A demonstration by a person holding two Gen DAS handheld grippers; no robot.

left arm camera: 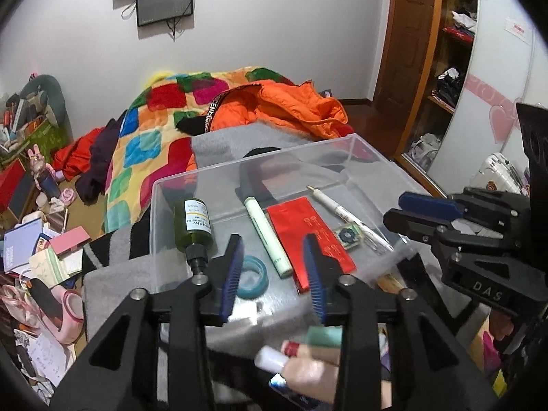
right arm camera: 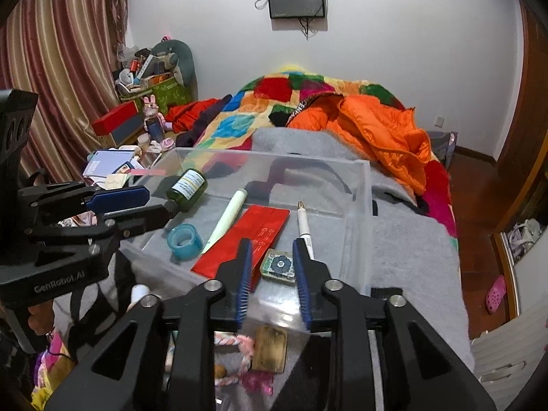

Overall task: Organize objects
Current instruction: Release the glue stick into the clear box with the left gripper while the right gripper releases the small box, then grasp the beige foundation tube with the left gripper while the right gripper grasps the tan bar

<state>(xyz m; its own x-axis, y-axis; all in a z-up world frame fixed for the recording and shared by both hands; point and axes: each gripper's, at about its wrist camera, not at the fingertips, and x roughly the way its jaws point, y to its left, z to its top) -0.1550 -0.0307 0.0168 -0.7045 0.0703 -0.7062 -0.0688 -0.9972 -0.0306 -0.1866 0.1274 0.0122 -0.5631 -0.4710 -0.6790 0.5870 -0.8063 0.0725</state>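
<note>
A clear plastic box (left arm camera: 342, 147) (right arm camera: 363, 185) sits on a grey blanket on the bed. Inside lie a green bottle (left arm camera: 193, 222) (right arm camera: 187, 189), a teal tape roll (left arm camera: 252, 276) (right arm camera: 183, 240), a pale green marker (left arm camera: 267, 236) (right arm camera: 227, 219), a red envelope (left arm camera: 301, 233) (right arm camera: 250, 236), a white pen (left arm camera: 346, 215) (right arm camera: 304, 229) and a small patterned tin (left arm camera: 347, 236) (right arm camera: 279, 265). My left gripper (left arm camera: 274, 270) is open and empty above the box's near edge. My right gripper (right arm camera: 272, 274) is open and empty, its fingers either side of the tin. Each gripper shows in the other's view (left arm camera: 421, 212) (right arm camera: 123, 205).
Small items lie blurred below the box front: tubes (left arm camera: 298, 349), a braided cord (right arm camera: 236, 346) and a brass card (right arm camera: 270, 349). An orange jacket (right arm camera: 376, 130) and patchwork quilt (left arm camera: 154, 150) cover the bed behind. Cluttered books and boxes (left arm camera: 41, 246) stand left; a wardrobe (left arm camera: 445, 68) stands right.
</note>
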